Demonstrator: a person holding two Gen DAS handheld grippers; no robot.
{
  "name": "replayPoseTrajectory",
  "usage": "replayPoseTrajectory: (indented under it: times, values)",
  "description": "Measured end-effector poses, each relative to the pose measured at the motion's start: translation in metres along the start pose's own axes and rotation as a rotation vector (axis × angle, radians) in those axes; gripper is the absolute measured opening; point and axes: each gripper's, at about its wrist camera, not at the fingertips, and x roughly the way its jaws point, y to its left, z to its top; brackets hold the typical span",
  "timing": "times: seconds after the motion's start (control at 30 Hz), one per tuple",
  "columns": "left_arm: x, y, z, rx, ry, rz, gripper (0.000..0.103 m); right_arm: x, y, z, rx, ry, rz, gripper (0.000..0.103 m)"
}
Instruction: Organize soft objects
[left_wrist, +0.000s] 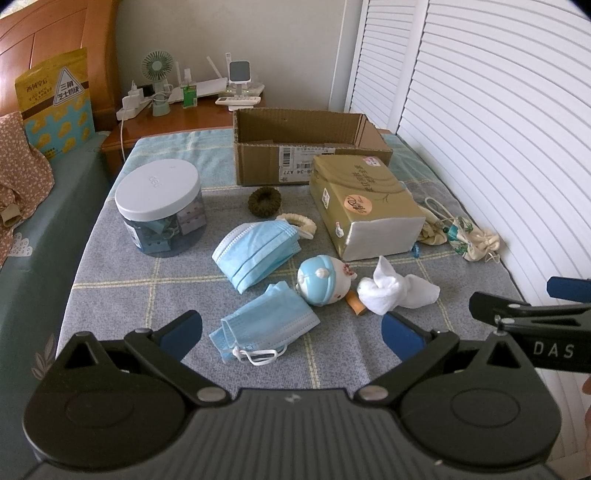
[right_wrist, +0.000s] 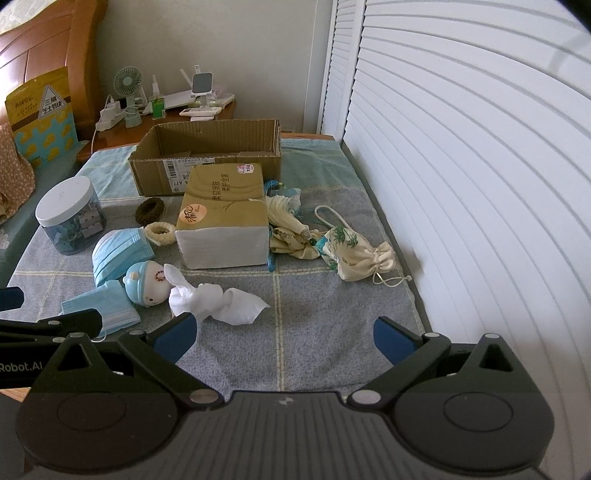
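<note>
On the grey checked cloth lie two blue face masks, one near (left_wrist: 264, 326) and one farther (left_wrist: 256, 253), a blue-capped doll (left_wrist: 323, 278), a knotted white cloth (left_wrist: 393, 290), a dark scrunchie (left_wrist: 264, 201), a cream scrunchie (left_wrist: 301, 223) and a printed drawstring pouch (right_wrist: 356, 254). An open cardboard box (left_wrist: 310, 147) stands at the back. My left gripper (left_wrist: 291, 334) is open just above the near mask, holding nothing. My right gripper (right_wrist: 284, 338) is open over bare cloth, with the white cloth (right_wrist: 218, 301) at its left finger.
A gold tissue pack (left_wrist: 364, 205) lies before the box. A clear jar with a white lid (left_wrist: 160, 206) sits at the left. White louvred doors (right_wrist: 480, 184) line the right side. A wooden nightstand (left_wrist: 177, 118) with a fan and chargers stands behind.
</note>
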Motion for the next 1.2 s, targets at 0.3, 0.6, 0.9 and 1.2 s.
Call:
replayPoseTrajectory:
  times: [0.3, 0.6, 0.9, 1.2]
  values:
    - [-0.0009, 0.0002, 0.0, 0.0, -0.002, 0.0, 0.102, -0.0006, 0.0004, 0.0007, -0.002, -0.002, -0.002, 0.103]
    - [-0.0009, 0.0002, -0.0002, -0.001, -0.003, 0.0, 0.102, -0.0011, 0.0013, 0.0003, -0.003, -0.003, -0.004, 0.103]
    - [-0.0012, -0.0001, -0.0003, -0.001, -0.004, 0.0, 0.102, -0.0015, 0.0001, 0.0017, -0.006, -0.005, -0.005, 0.103]
    - [-0.0012, -0.0005, 0.0, 0.0, -0.005, 0.001, 0.102, -0.0017, -0.0004, 0.0027, -0.008, -0.006, -0.007, 0.103]
